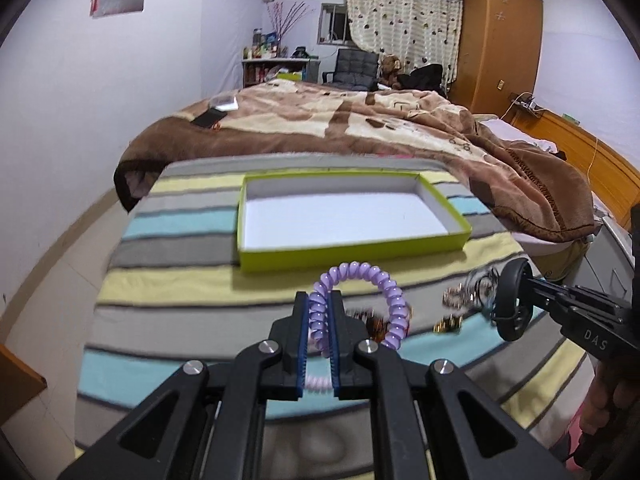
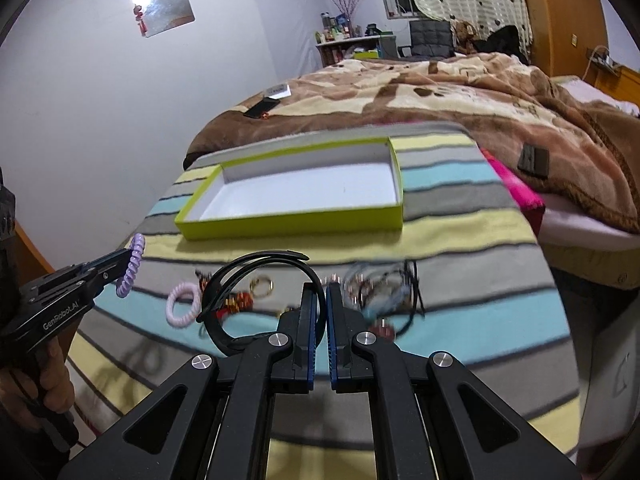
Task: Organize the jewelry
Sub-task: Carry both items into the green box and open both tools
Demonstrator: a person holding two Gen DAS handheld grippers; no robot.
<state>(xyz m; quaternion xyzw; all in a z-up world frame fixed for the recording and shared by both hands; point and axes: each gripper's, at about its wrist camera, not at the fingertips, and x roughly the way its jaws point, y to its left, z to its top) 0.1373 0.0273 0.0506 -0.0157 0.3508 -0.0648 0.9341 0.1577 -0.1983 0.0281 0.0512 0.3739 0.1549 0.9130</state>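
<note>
My left gripper (image 1: 320, 300) is shut on a purple spiral bracelet (image 1: 384, 280), held above the striped cloth; it also shows in the right wrist view (image 2: 132, 266). My right gripper (image 2: 323, 290) is shut on a black band bracelet (image 2: 224, 308), also seen in the left wrist view (image 1: 514, 300). An empty lime-green box (image 1: 352, 254) with a white inside lies beyond both grippers (image 2: 292, 226). Loose jewelry lies on the cloth: a pink spiral bracelet (image 2: 182, 306), a gold ring (image 2: 262, 286), red beads (image 2: 238, 302) and a tangle of chains and cords (image 2: 384, 292).
The striped cloth (image 2: 460, 320) covers a raised surface beside a bed with a brown blanket (image 1: 360, 120). A pink item (image 2: 520, 196) sits at the cloth's right edge. A phone (image 1: 206, 120) lies on the blanket. A wardrobe (image 1: 500, 40) stands at the back.
</note>
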